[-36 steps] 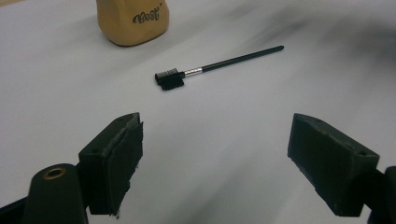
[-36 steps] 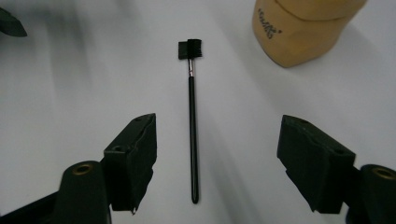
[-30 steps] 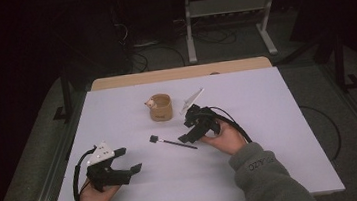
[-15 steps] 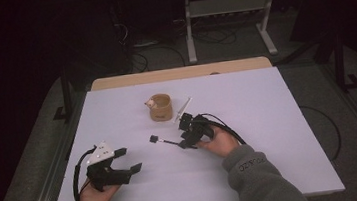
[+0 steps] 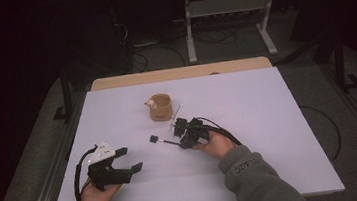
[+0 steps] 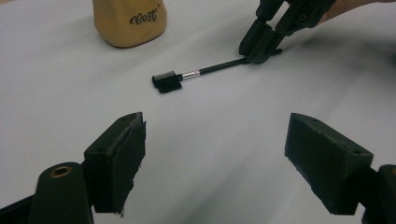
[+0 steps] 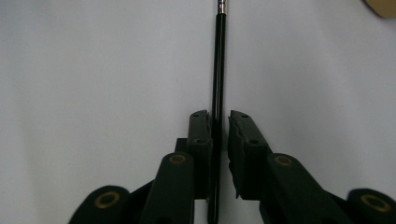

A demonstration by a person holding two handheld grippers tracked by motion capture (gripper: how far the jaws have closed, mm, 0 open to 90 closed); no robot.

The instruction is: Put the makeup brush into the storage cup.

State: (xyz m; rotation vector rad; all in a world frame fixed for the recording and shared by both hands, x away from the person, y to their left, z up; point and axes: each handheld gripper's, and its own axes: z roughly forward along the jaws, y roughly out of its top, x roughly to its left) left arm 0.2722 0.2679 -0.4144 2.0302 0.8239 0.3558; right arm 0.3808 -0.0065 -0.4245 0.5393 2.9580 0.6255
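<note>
High view
- Table: white top (image 5: 269, 121), a wooden strip along its far edge.
- Cup: tan cup (image 5: 160, 107) stands upright just past mid-table, a small pale figure on its near-left rim.
- Brush: thin black brush (image 5: 163, 141) lies flat near the centre, its small square head to the left and the handle running right into the right gripper.
- Right gripper: right gripper (image 5: 186, 139) sits low on the table, just this side of the cup, with a thin pale stick between them. Its jaws have just been closing, with the brush handle between them.
- Left gripper: left gripper (image 5: 128, 158) rests at the near left, well apart from the brush, jaws spread with nothing between.

Left gripper view
- Own jaws: two black pads wide apart over bare table.
- Brush: brush (image 6: 196, 73) lies ahead, bristle head nearest, silver collar behind it, and the handle slants up to the right.
- Other gripper: right gripper (image 6: 257, 52) pinches the far end of the handle.
- Cup: cup (image 6: 129, 21) at top left, with dark lettering on its side.

Right gripper view
- Own jaws: nearly together, clamped on the black handle (image 7: 217, 70), which runs straight up the middle.
- Handle: lies against the table, silver collar at the top edge.
</note>
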